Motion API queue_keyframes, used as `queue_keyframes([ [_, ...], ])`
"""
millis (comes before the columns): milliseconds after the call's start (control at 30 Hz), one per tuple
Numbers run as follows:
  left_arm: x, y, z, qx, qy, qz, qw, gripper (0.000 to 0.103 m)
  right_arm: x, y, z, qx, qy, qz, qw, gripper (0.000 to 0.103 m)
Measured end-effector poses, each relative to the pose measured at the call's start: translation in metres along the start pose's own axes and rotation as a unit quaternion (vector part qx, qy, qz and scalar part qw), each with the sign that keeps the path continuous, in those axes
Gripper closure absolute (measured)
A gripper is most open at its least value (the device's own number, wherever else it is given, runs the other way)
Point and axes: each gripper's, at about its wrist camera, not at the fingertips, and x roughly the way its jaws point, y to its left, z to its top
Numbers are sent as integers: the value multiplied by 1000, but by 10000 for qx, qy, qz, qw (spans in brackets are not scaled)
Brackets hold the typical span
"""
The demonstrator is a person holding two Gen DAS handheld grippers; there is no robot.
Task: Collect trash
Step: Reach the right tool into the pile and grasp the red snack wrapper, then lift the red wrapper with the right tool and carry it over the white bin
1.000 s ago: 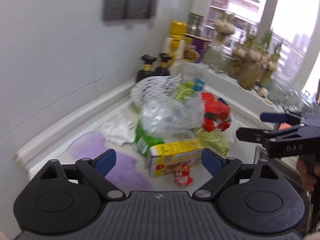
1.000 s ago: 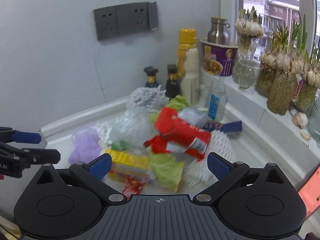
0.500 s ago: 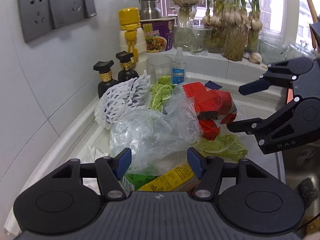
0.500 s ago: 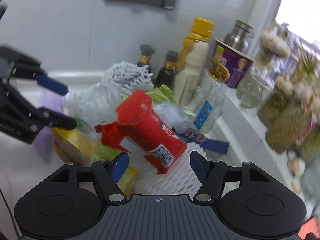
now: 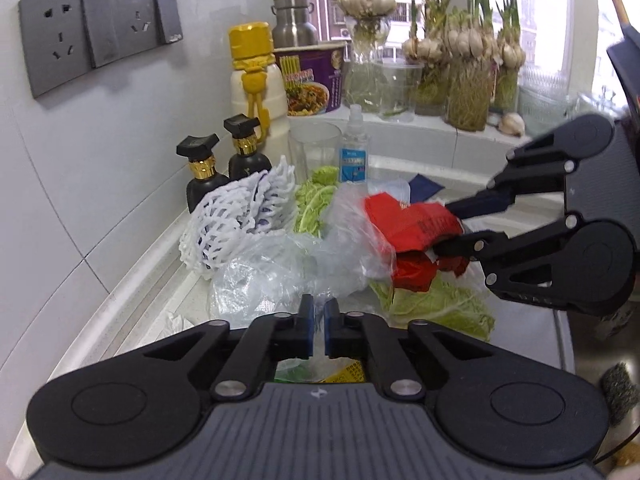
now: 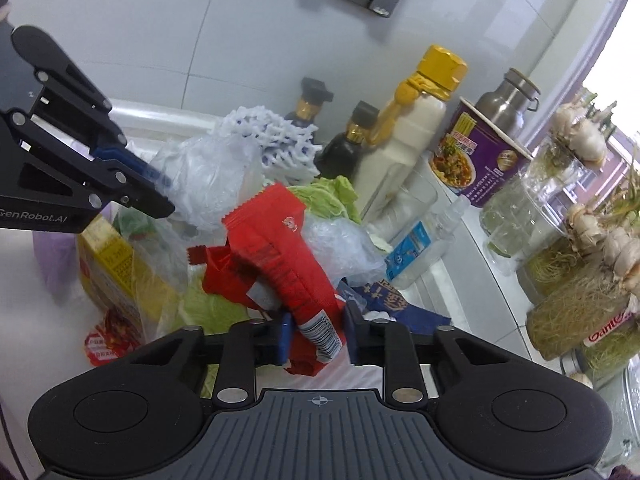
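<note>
- A heap of trash sits in the corner of the white desk (image 5: 132, 300), hemmed in by the wall on one side and a windowsill ledge (image 5: 420, 128) behind.
- In the pile: a clear plastic bag (image 5: 288, 264), white foam fruit netting (image 5: 236, 216), cabbage leaves (image 5: 436, 304), a yellow box (image 6: 116, 268) and a red snack wrapper (image 6: 280, 252).
- Standing close behind the heap are 2 dark bottles (image 5: 202, 176) with gold collars, a white bottle with a yellow cap (image 5: 256, 80), a clear cup (image 5: 316, 144) and a small spray bottle (image 5: 354, 152); these crowd the far side.
- On the ledge stand a purple noodle cup (image 5: 312, 80), a steel flask (image 5: 292, 28) and jars of sprouting garlic (image 5: 468, 80).
- Bare desk lies along the wall side, where a purple patch (image 6: 48, 256) shows; elsewhere room is tight.
- The left tongs (image 5: 318, 322) angle down at the pile's near edge, closed, with a fold of the clear plastic bag pinched between the pads.
- The right tongs (image 6: 316, 330) come in from the opposite side, rolled sideways, their jaws closing on the red snack wrapper, whose barcode end lies between the pads.
</note>
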Motion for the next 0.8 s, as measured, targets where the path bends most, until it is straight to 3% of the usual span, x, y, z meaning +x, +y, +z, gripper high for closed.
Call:
queue_keyframes([
  [533,-55,16,16,-633,-512,-145,9966,103,-55,-19,9,762,-246,-122,9967,87],
  [800,-94,24,18,-738,-854,53,9936,103,-85,-17,22,929,-435,-149,9946,87],
])
